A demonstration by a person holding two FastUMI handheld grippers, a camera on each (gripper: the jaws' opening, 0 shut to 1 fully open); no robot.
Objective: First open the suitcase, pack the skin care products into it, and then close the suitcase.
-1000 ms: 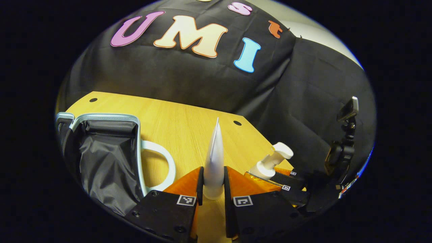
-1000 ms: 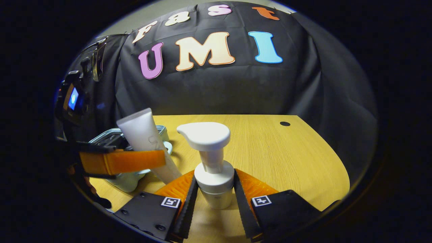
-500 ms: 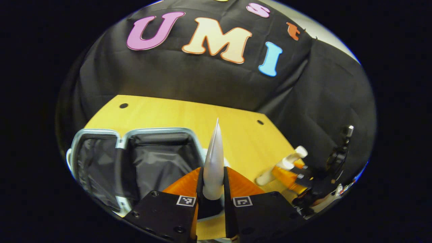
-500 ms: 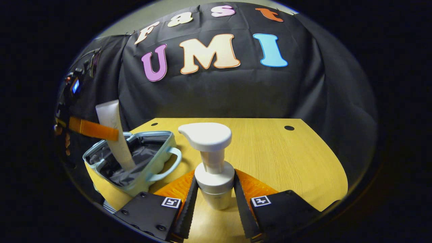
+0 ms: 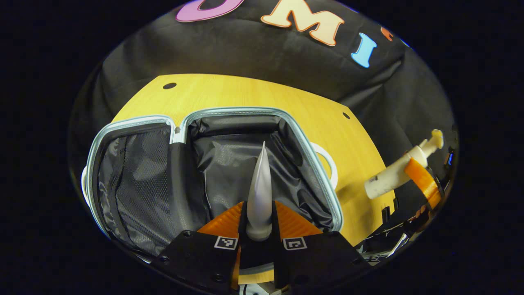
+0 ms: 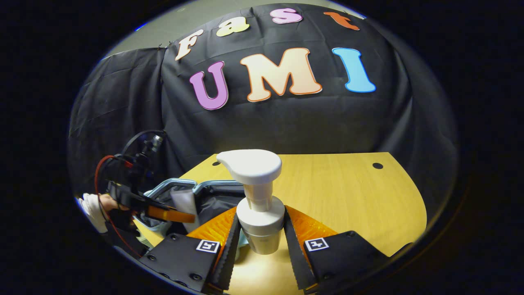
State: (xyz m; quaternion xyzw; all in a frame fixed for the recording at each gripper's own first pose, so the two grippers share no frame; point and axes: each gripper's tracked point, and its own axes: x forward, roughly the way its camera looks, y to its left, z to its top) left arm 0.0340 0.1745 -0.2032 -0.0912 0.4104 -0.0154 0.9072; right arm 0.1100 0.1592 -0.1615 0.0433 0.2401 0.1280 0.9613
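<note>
Two-halved suitcase (image 5: 213, 116) open, black-lined, pale-rimmed

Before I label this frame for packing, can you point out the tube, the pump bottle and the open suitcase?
tube (image 5: 260, 192): left gripper view, on its flat body above the fingers.
pump bottle (image 6: 260, 216): right gripper view, on its collar below the pump head.
suitcase (image 5: 229, 111): left gripper view, on its far rim.

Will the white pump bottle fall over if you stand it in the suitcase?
Probably: the white pump bottle looks tall and narrow with a wide pump head, so likely top-heavy. The open suitcase's soft, wrinkled black lining probably gives an uneven floor. Laying it flat seems safer.
</note>
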